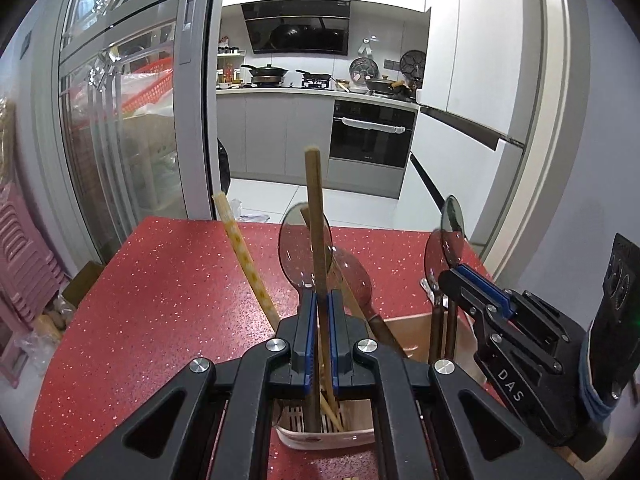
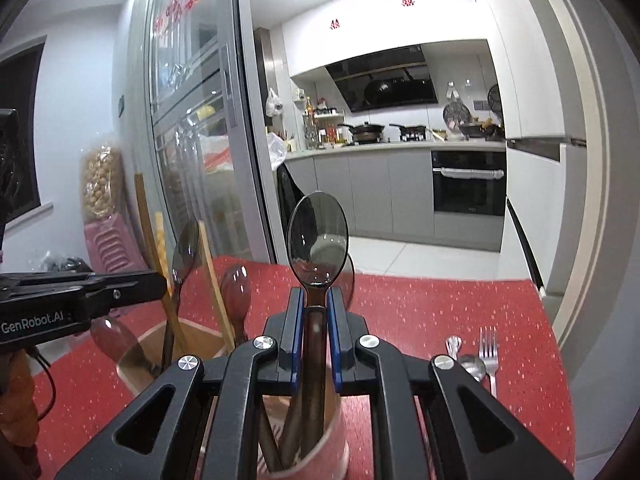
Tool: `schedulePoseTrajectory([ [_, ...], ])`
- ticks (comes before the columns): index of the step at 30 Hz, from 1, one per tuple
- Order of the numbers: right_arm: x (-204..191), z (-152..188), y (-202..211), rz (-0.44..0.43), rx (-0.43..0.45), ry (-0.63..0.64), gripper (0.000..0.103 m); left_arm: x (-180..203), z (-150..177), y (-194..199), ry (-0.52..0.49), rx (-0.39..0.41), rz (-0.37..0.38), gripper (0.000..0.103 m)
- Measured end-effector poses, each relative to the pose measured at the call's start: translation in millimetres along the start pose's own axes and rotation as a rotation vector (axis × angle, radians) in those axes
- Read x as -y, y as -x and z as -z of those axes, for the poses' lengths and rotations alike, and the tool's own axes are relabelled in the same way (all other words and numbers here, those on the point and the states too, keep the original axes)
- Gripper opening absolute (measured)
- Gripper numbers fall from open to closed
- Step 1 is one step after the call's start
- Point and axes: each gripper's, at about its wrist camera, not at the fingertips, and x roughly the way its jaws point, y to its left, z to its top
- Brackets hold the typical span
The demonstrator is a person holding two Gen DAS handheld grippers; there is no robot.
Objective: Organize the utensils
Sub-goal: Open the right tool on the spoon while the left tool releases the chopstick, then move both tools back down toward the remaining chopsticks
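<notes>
Your left gripper (image 1: 320, 300) is matte black plastic: two angled linkage arms with triangular cut-outs, joined by round silver screws, ending in narrow fingers (image 1: 306, 320) lined with blue pads. Your right gripper (image 2: 314, 300) is the same build, black with blue-lined fingers (image 2: 294, 320) and silver pivot screws. From the left camera, its side shows white "DAS" lettering on the black body, small dark bolts, a blue strip along the finger, a blue band round the rear, and a small green light behind. From the right camera, the left gripper's side carries white "GenRobot.AI" lettering, and a thin black cable hangs looped below it.
</notes>
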Motion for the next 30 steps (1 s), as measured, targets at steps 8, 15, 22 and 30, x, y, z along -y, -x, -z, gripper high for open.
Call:
schedulePoseTrajectory([
  [8, 6, 4, 0, -0.025, -0.098, -0.008, 0.013, 0, 13, -9, -0.011, -0.042, -0.023, 0.03],
  [15, 12, 0, 10, -0.05, -0.135, -0.059, 0.051, -3, 19, -3, 0.01, -0.051, -0.029, 0.031],
  [22, 14, -1, 27, -0.057, -0.163, -0.108, 0.053, -5, 30, 21, 0.018, -0.042, -0.034, 0.031],
  [30, 18, 14, 53, -0.051, -0.231, -0.205, 0.057, -21, 55, 41, 0.06, -0.079, -0.054, 0.031],
])
